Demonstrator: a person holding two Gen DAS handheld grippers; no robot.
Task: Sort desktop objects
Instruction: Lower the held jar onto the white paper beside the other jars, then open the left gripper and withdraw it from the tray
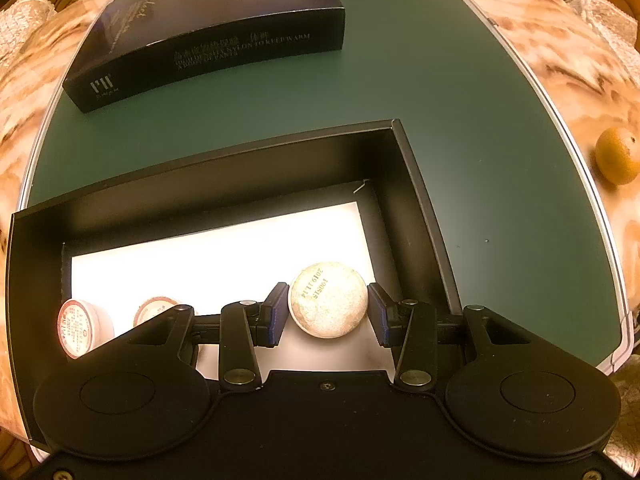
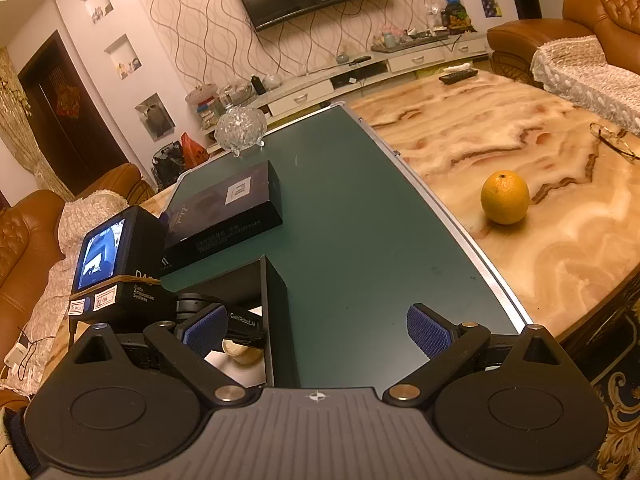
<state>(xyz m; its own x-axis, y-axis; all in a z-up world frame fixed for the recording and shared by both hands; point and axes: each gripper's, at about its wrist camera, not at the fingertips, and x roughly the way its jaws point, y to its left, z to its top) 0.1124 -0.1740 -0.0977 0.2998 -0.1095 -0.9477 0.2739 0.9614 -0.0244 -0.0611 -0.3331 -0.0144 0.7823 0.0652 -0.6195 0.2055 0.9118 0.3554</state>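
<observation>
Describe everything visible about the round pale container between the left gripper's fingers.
The round container is off-white and speckled, looks like plastic or paper, and shows a flat circular face printed with two lines of digits. It lies inside the open black box, over its white floor, near the right wall. The left gripper flanks it; small gaps show at both pads, so contact is unclear.

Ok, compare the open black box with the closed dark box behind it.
The open box has no lid and shows round tubs on a white floor; the closed box is lidded, with printed text. The open box lies nearer, the closed box farther back. Both are dark, rectangular, on the green mat.
</observation>
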